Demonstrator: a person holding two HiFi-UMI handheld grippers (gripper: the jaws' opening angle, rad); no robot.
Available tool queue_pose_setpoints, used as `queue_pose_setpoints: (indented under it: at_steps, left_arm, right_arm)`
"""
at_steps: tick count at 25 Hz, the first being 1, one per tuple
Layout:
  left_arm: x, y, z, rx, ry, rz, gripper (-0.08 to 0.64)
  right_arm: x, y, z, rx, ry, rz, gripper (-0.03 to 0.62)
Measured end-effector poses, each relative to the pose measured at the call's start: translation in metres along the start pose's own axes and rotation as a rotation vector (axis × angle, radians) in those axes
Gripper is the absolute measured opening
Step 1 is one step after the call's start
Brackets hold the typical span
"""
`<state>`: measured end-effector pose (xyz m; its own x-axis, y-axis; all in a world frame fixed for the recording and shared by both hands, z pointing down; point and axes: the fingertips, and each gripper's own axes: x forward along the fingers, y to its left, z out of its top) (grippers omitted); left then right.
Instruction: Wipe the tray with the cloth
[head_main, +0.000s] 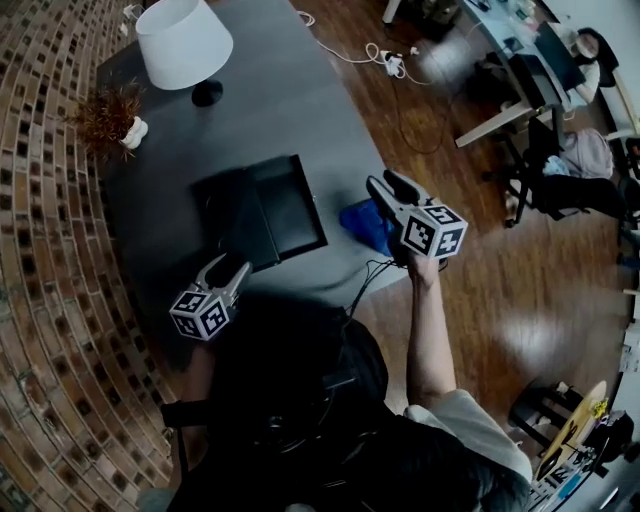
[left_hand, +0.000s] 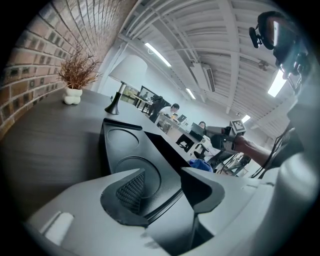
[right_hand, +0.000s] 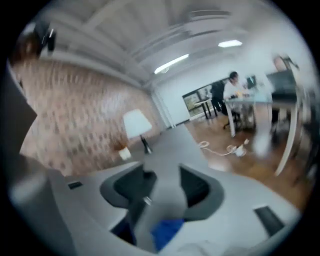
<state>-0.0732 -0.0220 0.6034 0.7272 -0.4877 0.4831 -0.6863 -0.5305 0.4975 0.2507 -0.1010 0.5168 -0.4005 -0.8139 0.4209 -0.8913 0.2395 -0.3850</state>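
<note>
Tray (head_main: 272, 208): black, flat on the table. Its near corner lies at the left gripper's tips, and the whole tray is to the left of the right gripper. From above, black on dark grey, its recesses barely show; the left gripper view shows two round ones.

Table (head_main: 300, 100): dark grey, stretching away ahead of both grippers. Its near edge is hidden by the person's dark clothing.

Lamp (head_main: 183, 42): white shade, black foot, far beyond the left gripper.

Right gripper (head_main: 388, 184): held up over the table's right edge. Its own view is blurred, but the jaws stand narrowly apart with nothing between them.

Left gripper (head_main: 228, 270): low at the tray's near corner, jaws partly apart. The corner shows in the gap and no pad is seen pressing on it.

Cloth (head_main: 360, 226): blue, bunched at the table's edge just below the right gripper, which covers part of it. It lies beside the tray, whether touching it is unclear.

Plant (head_main: 108, 115): dry sprigs in a small white pot, far ahead of the left gripper, by the brick wall (head_main: 40, 250).

Cable (head_main: 385, 58): white, on the wood floor beyond the right gripper.
</note>
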Motion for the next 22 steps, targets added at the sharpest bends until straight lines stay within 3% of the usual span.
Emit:
queue_pose_setpoints:
  at_steps: [1, 3, 5, 9, 12, 14, 15, 16, 20, 22]
  left_arm:
    - [0.0, -0.001, -0.001, 0.001, 0.001, -0.002, 0.209]
    - [0.0, -0.001, -0.002, 0.003, 0.001, -0.002, 0.209]
    - [-0.001, 0.0, -0.004, 0.008, -0.002, -0.001, 0.209]
    - [0.0, 0.0, -0.005, 0.022, -0.013, 0.012, 0.209]
    - [0.001, -0.003, -0.005, 0.02, -0.013, 0.016, 0.209]
    - [0.002, -0.004, -0.006, 0.021, -0.009, 0.014, 0.209]
    - [0.003, -0.005, -0.006, 0.022, -0.007, 0.011, 0.209]
    - [0.003, -0.004, -0.006, 0.024, -0.004, 0.008, 0.209]
    - [0.001, 0.001, -0.007, 0.022, -0.007, 0.009, 0.209]
    - [0.001, 0.002, -0.006, 0.019, -0.012, 0.015, 0.209]
  right_arm:
    - [-0.007, -0.016, -0.019, -0.193, 0.144, -0.073, 0.343]
    - [-0.016, -0.029, -0.071, -0.472, 0.431, -0.101, 0.38]
    - [-0.021, -0.023, -0.121, -0.618, 0.642, -0.028, 0.38]
    - [-0.001, -0.033, -0.173, -0.752, 0.849, 0.033, 0.381]
    - [0.004, -0.046, -0.206, -0.786, 1.009, 0.081, 0.375]
    - [-0.005, -0.054, -0.211, -0.752, 1.095, 0.079, 0.275]
    - [-0.007, -0.052, -0.202, -0.704, 1.092, 0.071, 0.201]
    - [-0.003, -0.038, -0.184, -0.633, 1.038, 0.085, 0.186]
    - [0.06, 0.087, -0.066, -0.209, 0.545, 0.265, 0.183]
    - [0.108, 0.122, -0.047, -0.039, 0.42, 0.276, 0.183]
